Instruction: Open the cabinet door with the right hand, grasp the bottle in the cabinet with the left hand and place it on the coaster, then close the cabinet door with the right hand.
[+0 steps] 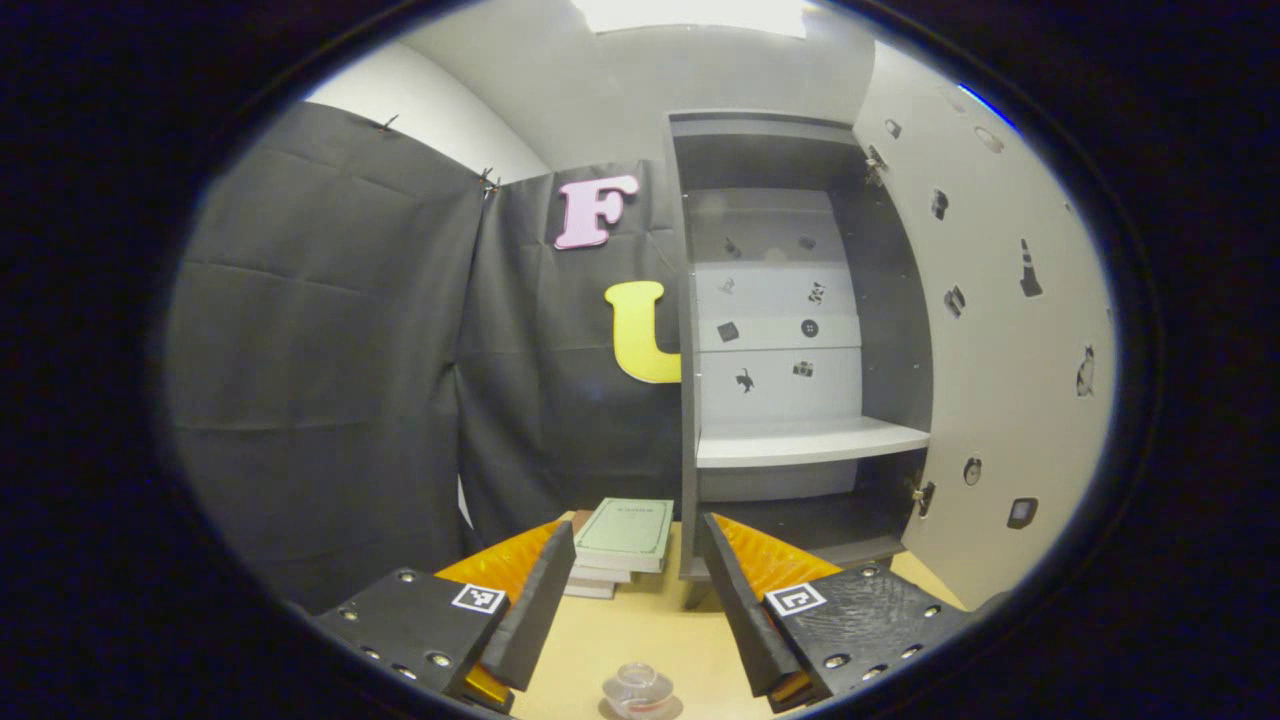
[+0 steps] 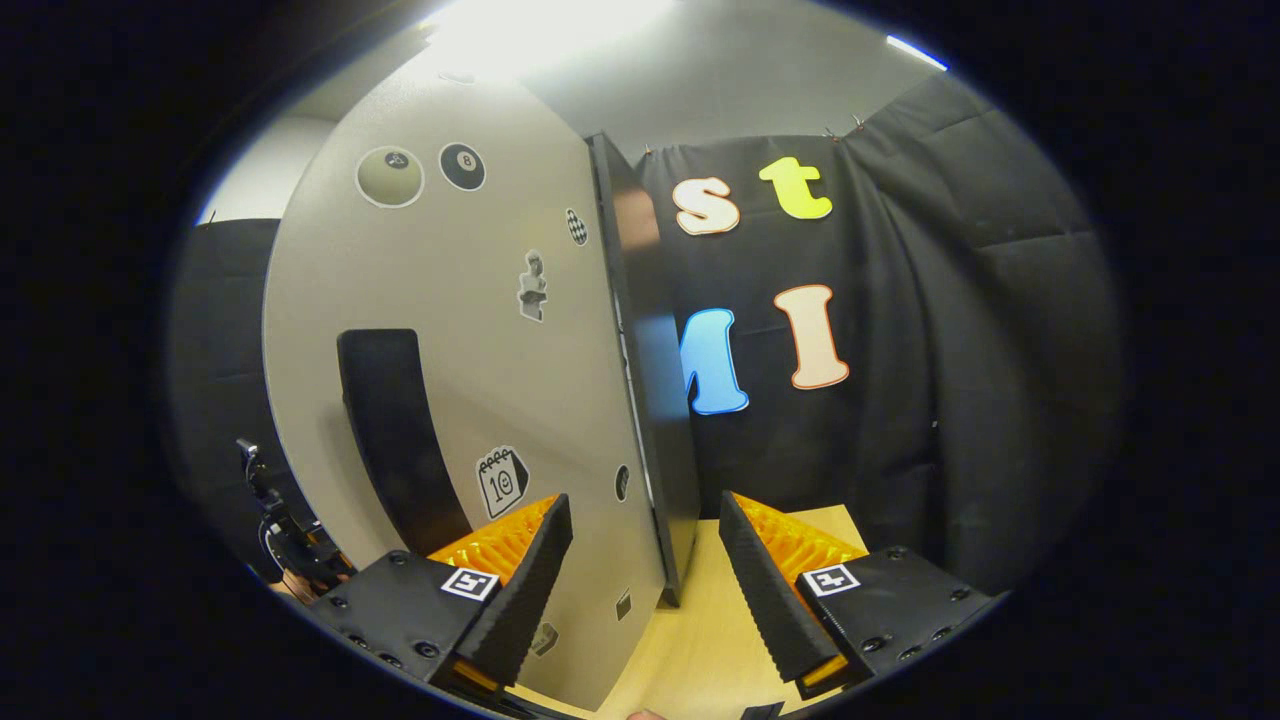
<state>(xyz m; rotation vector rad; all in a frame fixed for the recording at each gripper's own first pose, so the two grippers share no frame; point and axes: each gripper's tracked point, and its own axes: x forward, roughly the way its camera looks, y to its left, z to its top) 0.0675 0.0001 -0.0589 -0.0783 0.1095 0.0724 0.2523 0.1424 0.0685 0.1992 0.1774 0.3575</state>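
Two views, taken from left to right. In the left gripper view, black cloth hangs at the left, and a stack of books [image 1: 622,545] lies on the tabletop [image 1: 640,640] near the foot of the cabinet [image 1: 690,330]. The left claw [image 1: 633,612] is spread wide and holds nothing. Low between its fingers stands the clear bottle [image 1: 639,688], seen from above at the bottom edge, on a round coaster [image 1: 612,711] of which just a sliver shows. Right of the books the cabinet stands open, its pale shelf [image 1: 810,440] bare, small stickers on its back wall. Farther right the cabinet door [image 1: 1000,330] is swung out, stickers dotted over its inner face.

In the right gripper view, part of another device and a bit of a hand [image 2: 290,560] show at the far left. The door's outer face [image 2: 450,330] carries a dark vertical handle [image 2: 395,430] and several stickers. The right claw [image 2: 645,590] is wide open, one finger on each side of the door's free edge [image 2: 650,400], and I cannot tell whether either finger touches it
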